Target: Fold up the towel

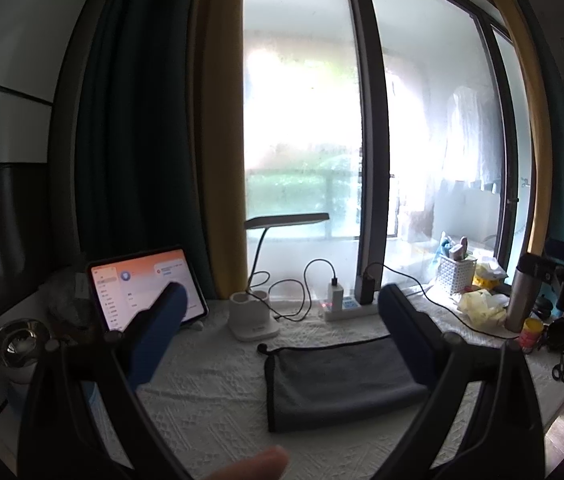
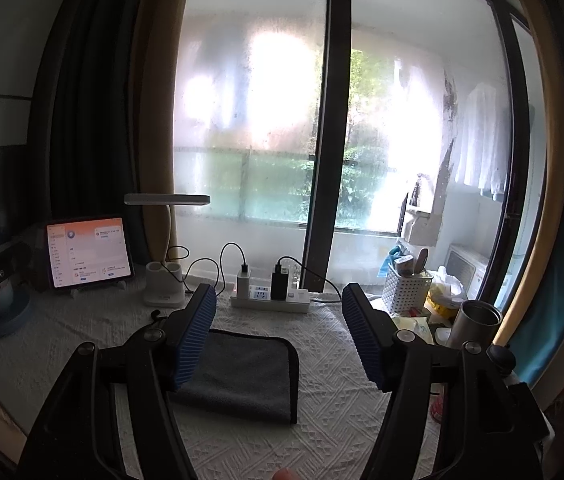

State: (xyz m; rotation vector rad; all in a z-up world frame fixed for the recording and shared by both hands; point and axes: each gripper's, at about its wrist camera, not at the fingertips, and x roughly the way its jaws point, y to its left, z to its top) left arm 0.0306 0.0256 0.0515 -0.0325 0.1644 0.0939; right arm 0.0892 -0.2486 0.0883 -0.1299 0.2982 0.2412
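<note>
i see both tools lifted above the desk, gripping nothing. my left gripper (image 1: 280,320) has its blue ribbed pads spread wide apart, and my right gripper (image 2: 278,336) stands just as wide, jaws parted with only air between them.

the dark grey folded towel with black piped edging (image 1: 342,384) lies flat on the white textured cloth covering the desk (image 1: 202,400), near the front middle, touching neither gripper. from the right wrist camera the towel (image 2: 242,372) shows partly behind my left-hand pad, its fold neat and its black edge running down the right side.

at the back of the surface, from left to right: a lit tablet propped on a stand (image 1: 146,292), a white desk lamp with a flat dark head (image 1: 254,320), a white power strip with chargers and black cables plugged in (image 1: 346,304), a white perforated basket holding small items (image 1: 456,274), crumpled yellowish plastic (image 1: 478,304) and a steel tumbler (image 1: 522,296). black scissors (image 1: 561,372) lie at the far right edge.

behind it all a tall glass window with a dark frame (image 2: 328,120) glares bright, green foliage outside, flanked by dark teal and mustard curtains (image 1: 162,120).
</note>
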